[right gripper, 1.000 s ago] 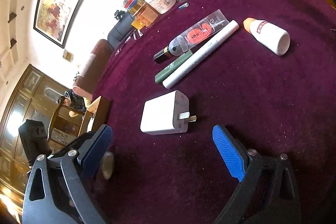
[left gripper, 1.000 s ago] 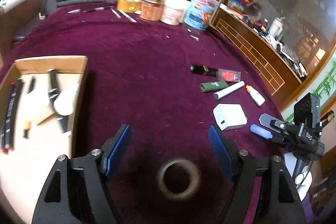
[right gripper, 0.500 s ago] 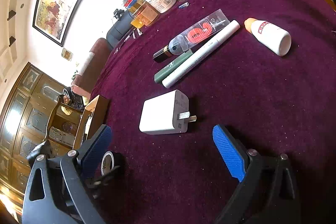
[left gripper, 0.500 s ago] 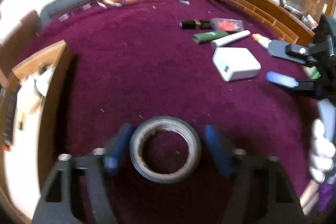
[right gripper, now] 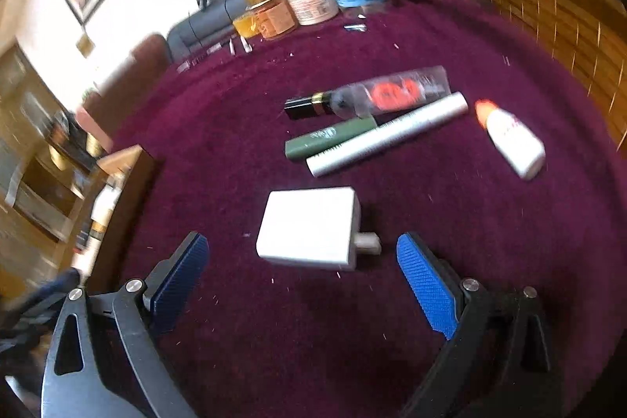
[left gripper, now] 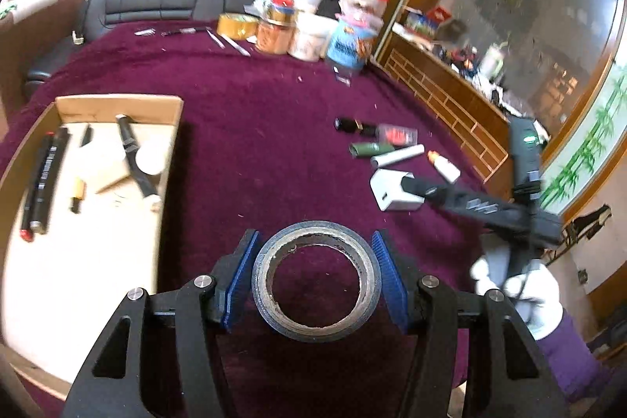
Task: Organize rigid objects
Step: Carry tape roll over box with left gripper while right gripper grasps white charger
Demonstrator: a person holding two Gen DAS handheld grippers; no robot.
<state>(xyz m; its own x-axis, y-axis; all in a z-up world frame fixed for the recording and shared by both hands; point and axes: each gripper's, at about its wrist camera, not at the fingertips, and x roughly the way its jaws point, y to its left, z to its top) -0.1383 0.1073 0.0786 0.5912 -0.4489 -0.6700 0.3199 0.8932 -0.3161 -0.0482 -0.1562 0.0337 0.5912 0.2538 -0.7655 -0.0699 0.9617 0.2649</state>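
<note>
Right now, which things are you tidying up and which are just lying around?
For the job: tape roll in the left tool, charger, green pen, silver pen, glue bottle, box.

Just lying about: jars, sofa.

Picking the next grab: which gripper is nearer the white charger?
Right. The right gripper hovers open just short of the white charger. The left gripper, shut on the tape roll, sits farther away.
</note>
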